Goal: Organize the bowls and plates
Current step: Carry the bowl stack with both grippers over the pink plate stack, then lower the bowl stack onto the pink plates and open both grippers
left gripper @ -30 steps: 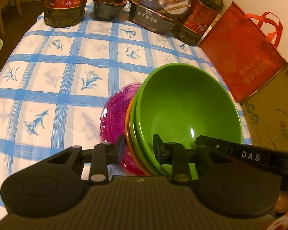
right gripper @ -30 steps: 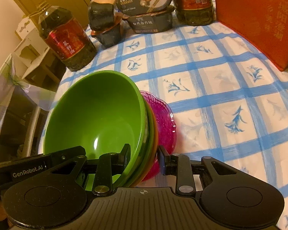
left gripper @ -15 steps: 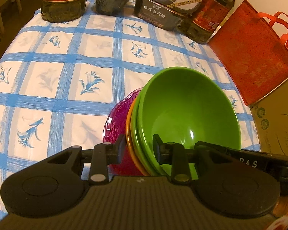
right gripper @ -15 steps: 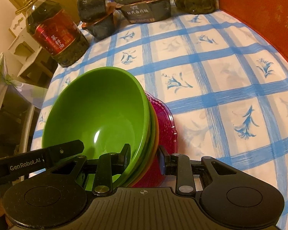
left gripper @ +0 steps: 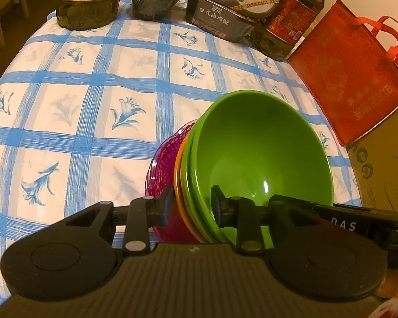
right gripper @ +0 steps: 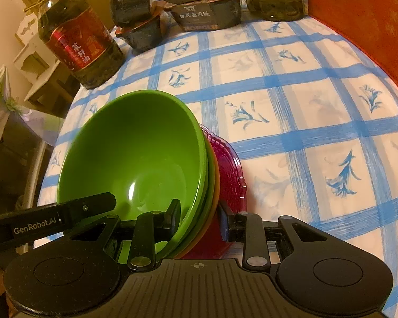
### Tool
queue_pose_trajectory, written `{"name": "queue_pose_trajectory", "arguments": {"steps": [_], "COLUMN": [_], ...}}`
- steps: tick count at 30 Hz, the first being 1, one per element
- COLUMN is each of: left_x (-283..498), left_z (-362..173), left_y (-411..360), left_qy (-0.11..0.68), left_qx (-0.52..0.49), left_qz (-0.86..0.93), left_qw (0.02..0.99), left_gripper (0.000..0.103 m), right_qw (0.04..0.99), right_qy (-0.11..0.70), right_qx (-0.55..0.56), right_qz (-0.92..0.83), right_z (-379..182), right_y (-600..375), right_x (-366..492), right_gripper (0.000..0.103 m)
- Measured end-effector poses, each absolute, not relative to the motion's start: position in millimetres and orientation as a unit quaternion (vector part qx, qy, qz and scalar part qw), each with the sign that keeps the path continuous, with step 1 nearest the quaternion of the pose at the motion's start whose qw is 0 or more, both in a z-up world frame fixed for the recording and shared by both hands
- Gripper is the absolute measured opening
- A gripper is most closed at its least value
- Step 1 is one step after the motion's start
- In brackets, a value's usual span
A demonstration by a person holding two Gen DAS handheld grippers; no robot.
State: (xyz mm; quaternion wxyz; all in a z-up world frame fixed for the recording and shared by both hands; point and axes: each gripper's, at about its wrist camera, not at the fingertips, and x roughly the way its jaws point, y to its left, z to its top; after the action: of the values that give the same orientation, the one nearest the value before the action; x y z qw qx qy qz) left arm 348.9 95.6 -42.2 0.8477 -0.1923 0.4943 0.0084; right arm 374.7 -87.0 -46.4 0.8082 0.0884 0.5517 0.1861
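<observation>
A nested stack is held between both grippers: a green bowl (left gripper: 262, 153) on top, a second green rim and an orange one under it, and a ruffled magenta plate (left gripper: 164, 159) at the bottom. My left gripper (left gripper: 192, 206) is shut on the stack's rim on one side. On the opposite side my right gripper (right gripper: 199, 218) is shut on the same stack, with the green bowl (right gripper: 135, 156) and the magenta plate (right gripper: 229, 175) between its jaws. The stack hangs low over the blue-checked tablecloth (left gripper: 79, 106); whether it touches the cloth is hidden.
At the table's far edge stand an oil bottle (left gripper: 89, 0), dark food tubs (left gripper: 156, 0), boxed ready meals (left gripper: 225, 8) and a second oil bottle (left gripper: 291, 21). A red tote bag (left gripper: 350, 79) and a cardboard box (left gripper: 384, 169) flank the right side. Chairs (right gripper: 21, 122) stand beyond the left edge.
Both grippers, with the stack between them, have sunk toward the tablecloth and shifted slightly toward the far items. The grip has not changed.
</observation>
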Motion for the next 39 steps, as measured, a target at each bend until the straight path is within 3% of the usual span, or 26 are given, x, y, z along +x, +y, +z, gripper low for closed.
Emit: {"name": "queue_pose_trajectory", "arguments": {"steps": [7,9,11,13,22,28,39], "left_x": [348.9,348.2,348.4,347.0,335.5,323.7,305.1], "left_z": [-41.8,-41.6,-41.5,-41.0,-33.1,-23.5,-14.5], "left_y": [94.6,94.6,94.5,94.3,94.5,93.3,93.4], "left_qy": [0.489,0.488,0.488,0.488,0.468,0.453,0.438], "left_qx": [-0.196,-0.197,-0.196,-0.196,-0.2,-0.19,-0.193], "left_qz": [0.009,0.009,0.009,0.007,-0.001,0.0,0.002], "left_qw": [0.85,0.85,0.85,0.851,0.861,0.871,0.878], "left_gripper": [0.027,0.027,0.028,0.033,0.067,0.076,0.08], "right_qw": [0.81,0.811,0.814,0.816,0.822,0.83,0.843], "right_qy": [0.548,0.544,0.54,0.534,0.519,0.508,0.485], "right_qx": [0.078,0.083,0.088,0.095,0.116,0.117,0.128], "right_qz": [0.193,0.197,0.195,0.198,0.203,0.197,0.195], "right_z": [-47.5,-48.9,-49.6,-48.5,-37.7,-29.9,-17.0], "right_y": [-85.6,-86.7,-88.3,-89.9,-96.4,-101.2,-112.8], "right_x": [374.6,372.6,370.0,367.7,360.1,350.7,330.7], "right_gripper": [0.033,0.041,0.065,0.069,0.072,0.073,0.074]}}
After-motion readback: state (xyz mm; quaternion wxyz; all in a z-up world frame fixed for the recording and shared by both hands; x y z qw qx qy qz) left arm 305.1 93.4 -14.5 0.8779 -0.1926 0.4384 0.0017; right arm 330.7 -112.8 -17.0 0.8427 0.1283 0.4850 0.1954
